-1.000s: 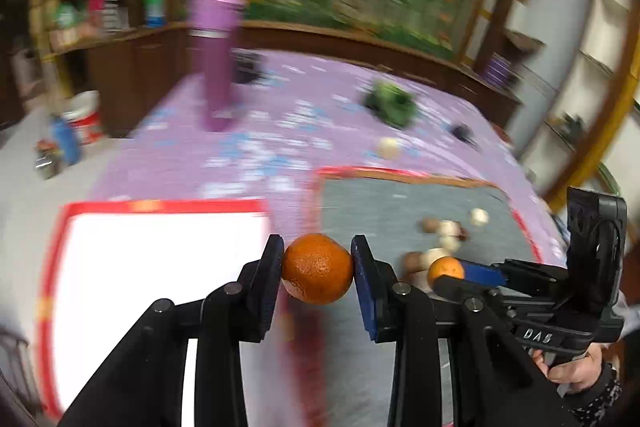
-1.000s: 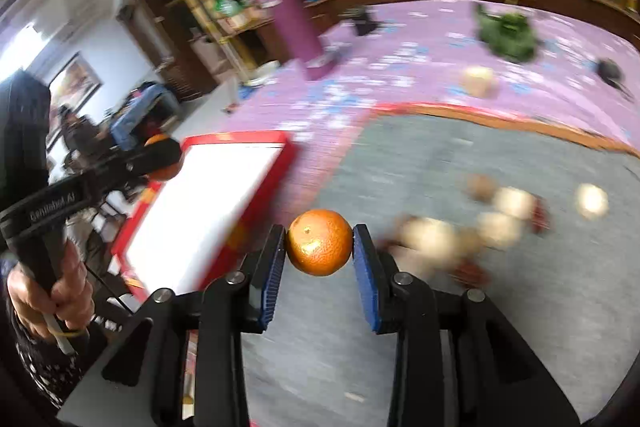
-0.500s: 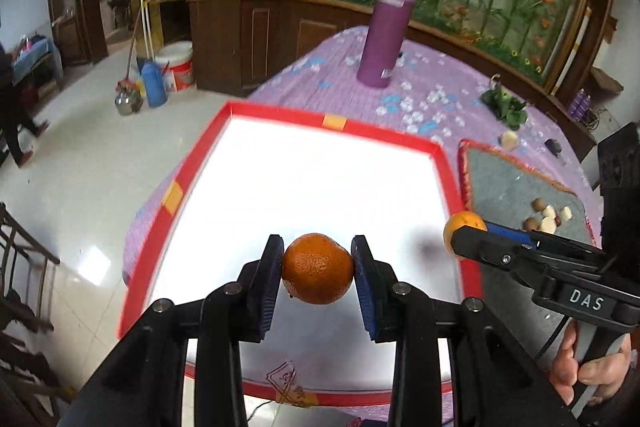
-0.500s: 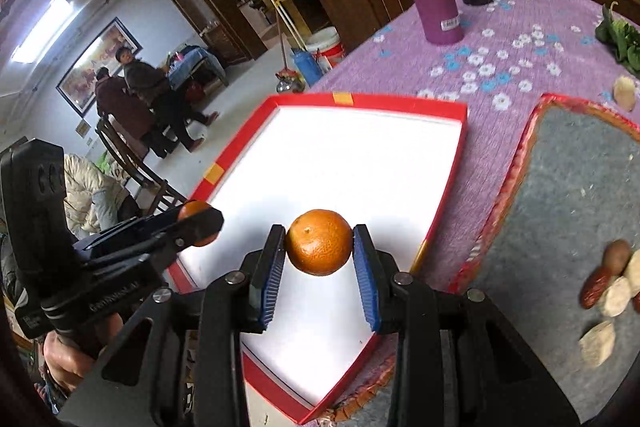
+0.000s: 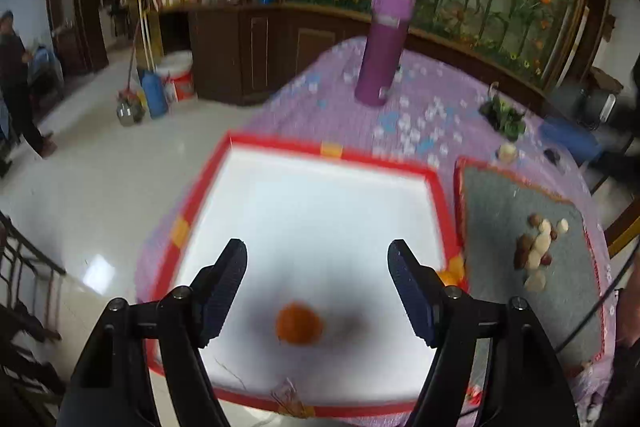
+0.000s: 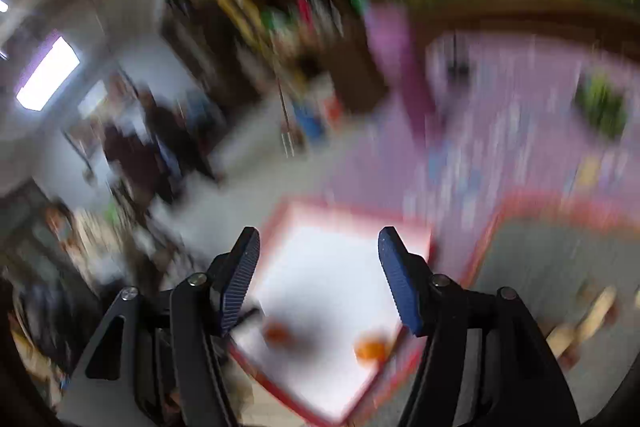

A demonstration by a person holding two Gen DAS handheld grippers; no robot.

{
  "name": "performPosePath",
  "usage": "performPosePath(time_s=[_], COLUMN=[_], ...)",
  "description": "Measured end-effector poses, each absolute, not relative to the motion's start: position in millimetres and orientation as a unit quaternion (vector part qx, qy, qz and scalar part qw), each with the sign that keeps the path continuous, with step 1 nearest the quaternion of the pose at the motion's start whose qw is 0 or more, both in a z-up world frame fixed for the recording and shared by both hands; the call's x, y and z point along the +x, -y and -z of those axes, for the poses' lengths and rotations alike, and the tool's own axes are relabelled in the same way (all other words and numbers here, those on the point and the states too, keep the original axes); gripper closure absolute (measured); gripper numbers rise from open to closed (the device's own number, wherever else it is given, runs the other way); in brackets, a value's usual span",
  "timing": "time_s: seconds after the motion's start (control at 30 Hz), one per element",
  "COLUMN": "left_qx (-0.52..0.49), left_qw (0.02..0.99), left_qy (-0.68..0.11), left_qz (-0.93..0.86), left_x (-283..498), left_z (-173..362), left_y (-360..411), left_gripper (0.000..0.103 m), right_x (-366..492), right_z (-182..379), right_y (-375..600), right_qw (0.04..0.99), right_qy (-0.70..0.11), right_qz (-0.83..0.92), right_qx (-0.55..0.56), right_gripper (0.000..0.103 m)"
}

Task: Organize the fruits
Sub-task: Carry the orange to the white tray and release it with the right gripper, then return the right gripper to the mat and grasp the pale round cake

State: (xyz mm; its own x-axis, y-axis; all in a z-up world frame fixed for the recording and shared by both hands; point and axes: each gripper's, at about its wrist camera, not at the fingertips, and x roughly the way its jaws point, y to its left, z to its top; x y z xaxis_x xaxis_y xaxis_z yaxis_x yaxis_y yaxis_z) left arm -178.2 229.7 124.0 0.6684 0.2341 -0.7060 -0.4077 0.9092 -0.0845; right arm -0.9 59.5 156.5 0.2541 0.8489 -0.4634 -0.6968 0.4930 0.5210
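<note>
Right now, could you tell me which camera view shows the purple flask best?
The left wrist view: the purple flask stands upright on the floral tablecloth, only slightly blurred. The right wrist view shows merely a smeared purple streak.

I'm seeing ribbed blue pads on matt black plastic fingers (image 5: pixel 234 275), a smooth white tray (image 5: pixel 320 203) with a red rim, purple cloth on the worktop (image 5: pixel 432 107), and glossy floor tiles (image 5: pixel 100 187).

Orange (image 5: pixel 299 323): we see orange
Tray (image 5: pixel 256 141): white, red rim
Cloth (image 5: pixel 424 103): purple, white-flowered
Flask (image 5: pixel 383 45): purple
</note>
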Motion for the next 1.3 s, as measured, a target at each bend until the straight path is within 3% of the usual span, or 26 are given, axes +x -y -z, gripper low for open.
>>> performPosePath(time_s=[0.1, 0.13, 0.23, 0.4, 0.5, 0.7, 0.8, 1.0, 1.3], left_qx=[-0.078, -0.063, -0.036, -0.028, -0.022, -0.011, -0.007, -0.021, 0.071], left_qw=[0.931, 0.937, 0.941, 0.924, 0.918, 0.908, 0.904, 0.91, 0.904], left_qy=[-0.315, -0.308, -0.323, -0.381, -0.395, -0.417, -0.425, -0.412, -0.415], left_qz=[-0.164, -0.153, -0.096, -0.011, 0.01, 0.04, 0.034, 0.032, 0.075], left_x=[-176, -173, -154, -114, -96, -84, -82, -67, -36], left_z=[-166, -171, -156, -104, -91, -75, -68, -78, -60], left_y=[-205, -190, -144, -76, -49, -18, -18, -26, 27], left_gripper=[0.015, 0.013, 0.011, 0.01, 0.01, 0.01, 0.01, 0.01, 0.01], right_x=[-14, -18, -3, 49, 64, 88, 101, 118, 117], right_z=[-214, -214, -168, -59, -21, 7, 19, 32, 49], right_y=[3, 22, 80, 198, 231, 224, 213, 188, 167], right_qw=[0.842, 0.858, 0.882, 0.888, 0.881, 0.868, 0.865, 0.85, 0.86], right_qy=[-0.233, -0.216, -0.256, -0.378, -0.411, -0.432, -0.439, -0.462, -0.463], right_qz=[-0.479, -0.462, -0.396, -0.254, -0.221, -0.23, -0.23, -0.24, -0.213], right_qx=[0.086, 0.059, 0.016, 0.061, 0.08, 0.084, 0.077, 0.075, 0.021], right_gripper=[0.018, 0.018, 0.018, 0.018, 0.018, 0.023, 0.034, 0.034, 0.04])
